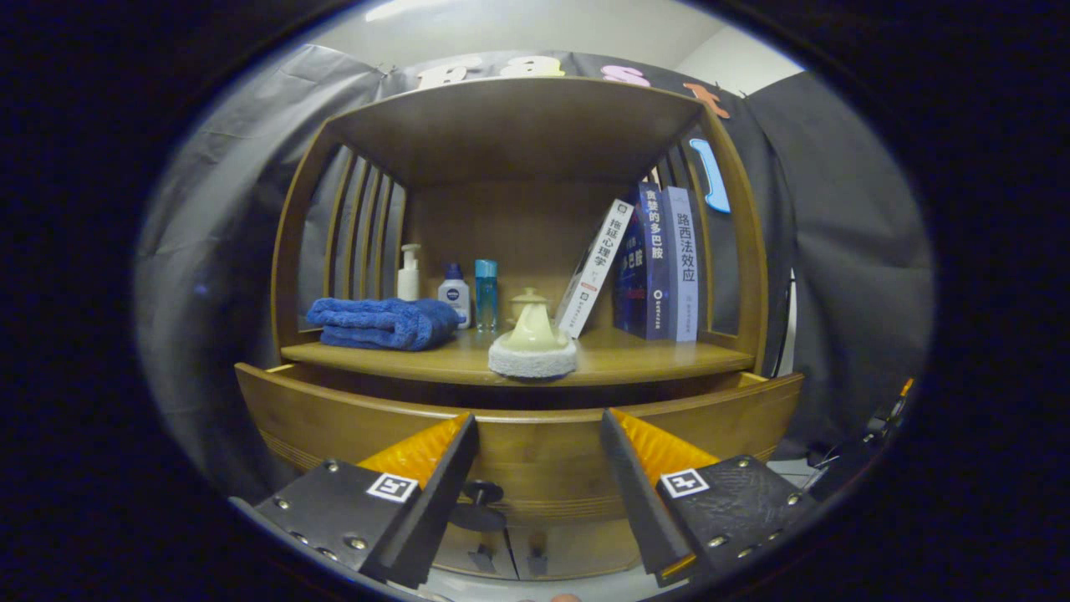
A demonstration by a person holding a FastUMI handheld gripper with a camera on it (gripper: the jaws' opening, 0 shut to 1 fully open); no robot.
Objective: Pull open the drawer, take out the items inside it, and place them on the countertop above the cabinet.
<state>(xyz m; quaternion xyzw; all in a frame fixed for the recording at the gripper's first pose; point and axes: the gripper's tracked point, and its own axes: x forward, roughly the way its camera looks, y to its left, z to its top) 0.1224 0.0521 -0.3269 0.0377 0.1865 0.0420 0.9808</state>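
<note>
The gripper is being held with fingers spread, gripping nothing, before the drawer (knob low between them); a scrubber is resting on the countertop at centre frame.

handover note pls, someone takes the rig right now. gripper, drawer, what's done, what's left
Gripper: jaws open, empty, in front of the drawer, its knob low between them.
Drawer: pulled partly out under the countertop; inside hidden from this view.
Countertop holds a blue towel, bottles, books and a cream brush on a white pad.
Done: drawer open.
Left: check the drawer, lift out anything remaining, set it on the countertop.
</note>
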